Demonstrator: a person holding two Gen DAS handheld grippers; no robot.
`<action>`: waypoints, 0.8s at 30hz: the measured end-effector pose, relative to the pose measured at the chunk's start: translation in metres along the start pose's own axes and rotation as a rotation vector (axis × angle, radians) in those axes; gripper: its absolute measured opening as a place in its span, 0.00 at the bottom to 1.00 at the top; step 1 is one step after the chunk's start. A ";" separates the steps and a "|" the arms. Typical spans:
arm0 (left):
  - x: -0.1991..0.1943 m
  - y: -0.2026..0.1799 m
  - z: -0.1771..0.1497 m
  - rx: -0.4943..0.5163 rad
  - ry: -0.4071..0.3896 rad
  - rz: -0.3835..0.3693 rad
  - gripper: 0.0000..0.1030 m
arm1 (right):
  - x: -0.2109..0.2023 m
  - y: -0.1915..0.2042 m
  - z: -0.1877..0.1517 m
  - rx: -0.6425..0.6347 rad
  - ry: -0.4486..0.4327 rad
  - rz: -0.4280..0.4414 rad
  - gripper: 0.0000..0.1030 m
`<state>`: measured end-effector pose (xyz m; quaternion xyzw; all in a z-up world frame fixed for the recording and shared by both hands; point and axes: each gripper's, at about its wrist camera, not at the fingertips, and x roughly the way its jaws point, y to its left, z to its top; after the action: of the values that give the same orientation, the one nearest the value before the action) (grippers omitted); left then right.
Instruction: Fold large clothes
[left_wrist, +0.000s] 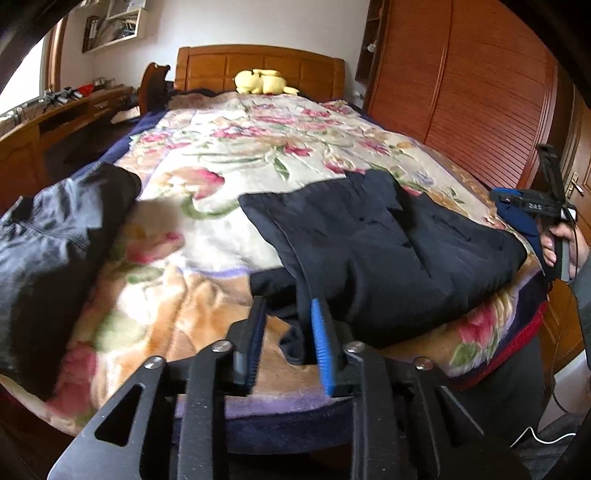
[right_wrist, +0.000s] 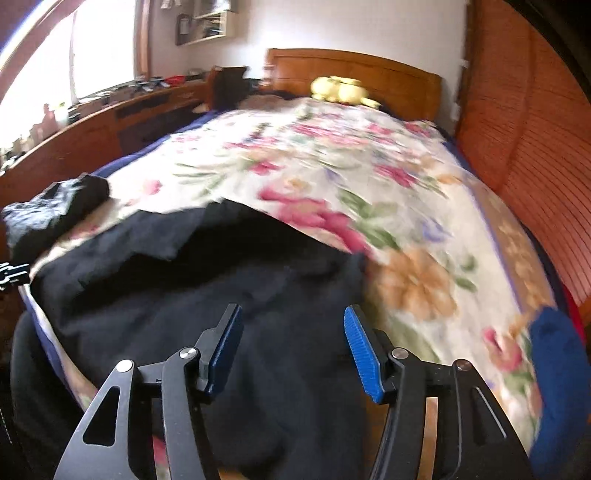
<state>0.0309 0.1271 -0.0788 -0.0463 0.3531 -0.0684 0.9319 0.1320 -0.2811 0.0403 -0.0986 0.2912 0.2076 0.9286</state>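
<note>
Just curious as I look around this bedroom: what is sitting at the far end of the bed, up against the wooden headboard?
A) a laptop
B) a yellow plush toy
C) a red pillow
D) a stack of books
B: a yellow plush toy lies on the floral blanket right in front of the wooden headboard; both wrist views show it.

Bed (left_wrist: 258, 155): folded garment (left_wrist: 388, 240) on the blanket (left_wrist: 221, 221) at the near edge, right of centre. Second garment (left_wrist: 55, 236) on the blanket, far left, well apart. Plush toy (left_wrist: 262, 82) at the far end, before the headboard (left_wrist: 258, 62). Wardrobe (left_wrist: 461, 92) right of the bed; bench (left_wrist: 55, 122) left.
</note>
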 end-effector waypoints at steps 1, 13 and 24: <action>-0.001 0.001 0.001 0.006 -0.005 0.007 0.30 | 0.009 0.011 0.009 -0.014 -0.002 0.025 0.57; 0.014 0.004 0.016 0.041 -0.020 0.000 0.31 | 0.147 0.105 0.081 -0.138 0.100 0.233 0.57; 0.032 0.002 0.020 0.062 -0.006 -0.039 0.31 | 0.253 0.108 0.114 -0.135 0.218 0.187 0.57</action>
<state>0.0680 0.1251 -0.0851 -0.0245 0.3469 -0.0974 0.9325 0.3296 -0.0672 -0.0215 -0.1550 0.3838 0.3003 0.8594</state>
